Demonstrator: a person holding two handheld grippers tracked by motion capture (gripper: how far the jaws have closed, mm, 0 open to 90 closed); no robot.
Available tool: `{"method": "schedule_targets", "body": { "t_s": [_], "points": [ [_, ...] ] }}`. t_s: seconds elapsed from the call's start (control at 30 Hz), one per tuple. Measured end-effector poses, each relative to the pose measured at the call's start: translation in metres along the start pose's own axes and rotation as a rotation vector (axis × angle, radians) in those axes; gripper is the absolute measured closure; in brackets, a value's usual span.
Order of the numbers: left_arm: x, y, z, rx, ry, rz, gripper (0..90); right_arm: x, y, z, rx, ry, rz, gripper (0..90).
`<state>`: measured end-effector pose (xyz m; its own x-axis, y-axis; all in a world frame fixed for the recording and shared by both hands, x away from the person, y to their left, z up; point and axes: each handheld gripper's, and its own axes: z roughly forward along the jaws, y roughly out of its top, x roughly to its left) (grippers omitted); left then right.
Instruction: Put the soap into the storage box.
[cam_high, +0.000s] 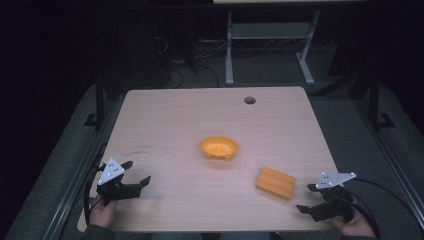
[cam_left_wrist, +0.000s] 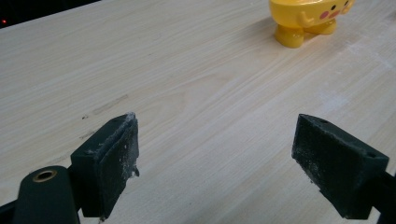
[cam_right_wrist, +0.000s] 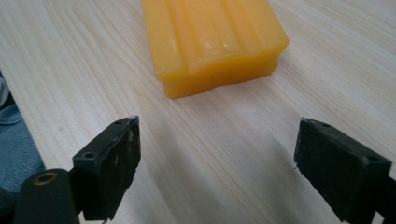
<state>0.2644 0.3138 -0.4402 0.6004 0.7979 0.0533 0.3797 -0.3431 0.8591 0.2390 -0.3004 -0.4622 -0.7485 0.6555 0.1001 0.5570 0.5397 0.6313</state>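
Nearest the person, at the front edge of the worktop (cam_high: 165, 115), both tools sit low w/ nothing in them. The left gripper (cam_high: 131, 176) is by the front-left corner, jaws spread wide, pads empty; its own view shows bare wood between the jaws. The right gripper (cam_high: 309, 197) is by the front-right corner, jaws likewise wide apart and holding nothing.

Just ahead of the right gripper lies the orange block (cam_high: 275, 183), flat on the wood, near the front edge & right of centre. In the right gripper view the orange block (cam_right_wrist: 212, 42) is close in front of the jaws but not between them; no contact.

Farther in, approx. at the worktop's centre, stands the yellow bowl (cam_high: 219, 148), upright on little feet and apparently empty. From the left gripper view the yellow bowl (cam_left_wrist: 308, 21) is well apart from the jaws.

Judgement: work looks barely begun. Block not yet grasped; the approach, the grip and any move toward the bowl are all left, probably for the right side.
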Motion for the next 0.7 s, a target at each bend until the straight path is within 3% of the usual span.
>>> {"method": "schedule_targets", "body": {
  "t_s": [0.27,0.7],
  "points": [
    [0.001,0.001,-0.001,0.0,0.0,0.004,14.2,0.002,0.006,-0.002,0.017,-0.012,-0.012,14.2],
    [0.001,0.001,-0.001,-0.004,0.0,0.005,14.2,0.003,0.035,0.002,0.062,-0.004,-0.092,14.2]
  ]
}}
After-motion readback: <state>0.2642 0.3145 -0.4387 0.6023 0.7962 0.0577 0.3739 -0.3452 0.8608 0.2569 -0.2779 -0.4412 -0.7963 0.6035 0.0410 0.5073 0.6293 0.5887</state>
